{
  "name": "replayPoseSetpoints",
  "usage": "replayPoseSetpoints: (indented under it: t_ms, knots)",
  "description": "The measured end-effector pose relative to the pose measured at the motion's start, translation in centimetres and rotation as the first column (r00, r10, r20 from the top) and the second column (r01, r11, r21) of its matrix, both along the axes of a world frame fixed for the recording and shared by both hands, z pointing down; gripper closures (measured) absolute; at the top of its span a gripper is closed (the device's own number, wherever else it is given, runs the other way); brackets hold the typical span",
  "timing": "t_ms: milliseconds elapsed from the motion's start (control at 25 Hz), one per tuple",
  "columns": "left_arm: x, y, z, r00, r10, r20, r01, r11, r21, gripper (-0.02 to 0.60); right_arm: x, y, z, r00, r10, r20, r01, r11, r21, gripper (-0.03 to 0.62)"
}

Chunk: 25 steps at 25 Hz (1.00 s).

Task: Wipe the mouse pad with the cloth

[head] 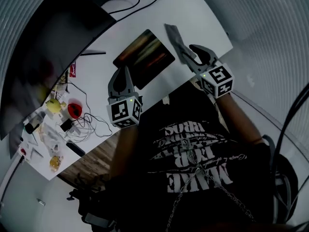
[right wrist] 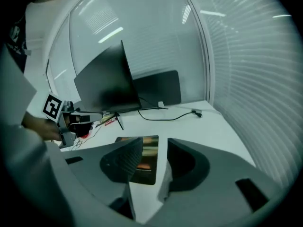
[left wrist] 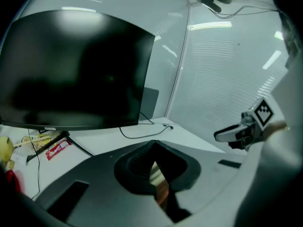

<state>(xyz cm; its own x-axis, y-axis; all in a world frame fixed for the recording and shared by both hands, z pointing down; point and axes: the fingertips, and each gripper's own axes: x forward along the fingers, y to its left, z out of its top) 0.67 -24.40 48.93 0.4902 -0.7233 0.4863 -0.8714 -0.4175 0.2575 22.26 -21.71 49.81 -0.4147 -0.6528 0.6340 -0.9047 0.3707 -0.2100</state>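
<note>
The mouse pad [head: 145, 57], dark with orange streaks across it, lies flat on the white desk [head: 207, 23] near the front edge, at an angle to that edge. The person stands close against the desk with a gripper in each hand. The left gripper [head: 125, 74] points at the pad's near left edge, and its jaws are drawn together to a point with nothing between them (in the left gripper view only a thin sliver of the pad shows behind the slit below the tips). I cannot tell whether it touches the pad. The right gripper [head: 186, 51] reaches in just past the pad's right corner. Its jaws stand apart, and the right gripper view shows the pad and bare desk through the gap. The grey cloth [head: 175, 38] sticks out from its tip over the desk beside the pad, and a pale fold seems to lie along one jaw only. A dark monitor [head: 58, 37] stands at the back left with a black cable [head: 130, 4] trailing behind it. A clutter of small things, among them something red [head: 75, 109], sits at the desk's far left end.
</note>
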Motion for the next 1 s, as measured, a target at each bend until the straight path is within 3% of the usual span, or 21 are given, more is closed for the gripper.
replayPoseSetpoints:
  t_ms: [200,480,560,640,680,840,1000]
  knots:
    - [3.2,-0.2,5.6,0.997,-0.048,0.059,0.055,0.99,-0.127,0.577,1.6,-4.1,7.7,0.993,-0.121,0.009,0.121,0.982,-0.146,0.422]
    - [4.0,-0.5,11.6,0.986,-0.14,0.093,0.157,0.965,-0.211,0.577,2.0,-5.2,16.2,0.959,-0.276,-0.057,0.241,0.907,-0.346,0.378]
    - [3.2,-0.6,12.7,0.981,-0.168,0.093,0.184,0.959,-0.215,0.577,2.0,-5.3,17.2,0.938,-0.317,-0.141,0.256,0.907,-0.334,0.421]
    - [2.5,-0.4,13.1,0.976,-0.197,0.09,0.212,0.953,-0.218,0.577,1.6,-5.3,17.2,0.914,-0.358,-0.189,0.287,0.903,-0.321,0.548]
    - [2.2,-0.2,13.0,0.974,-0.21,0.088,0.224,0.95,-0.219,0.577,1.2,-5.2,16.9,0.909,-0.374,-0.184,0.305,0.898,-0.317,0.557]
    - [-0.6,0.6,11.9,0.958,-0.273,0.085,0.285,0.937,-0.202,0.577,-4.4,-5.6,14.5,0.896,-0.439,-0.064,0.412,0.876,-0.25,0.565]
    - [-6.1,2.3,11.2,0.918,-0.39,0.072,0.396,0.892,-0.216,0.577,-15.9,-5.8,13.4,0.82,-0.569,0.071,0.571,0.799,-0.191,0.565]
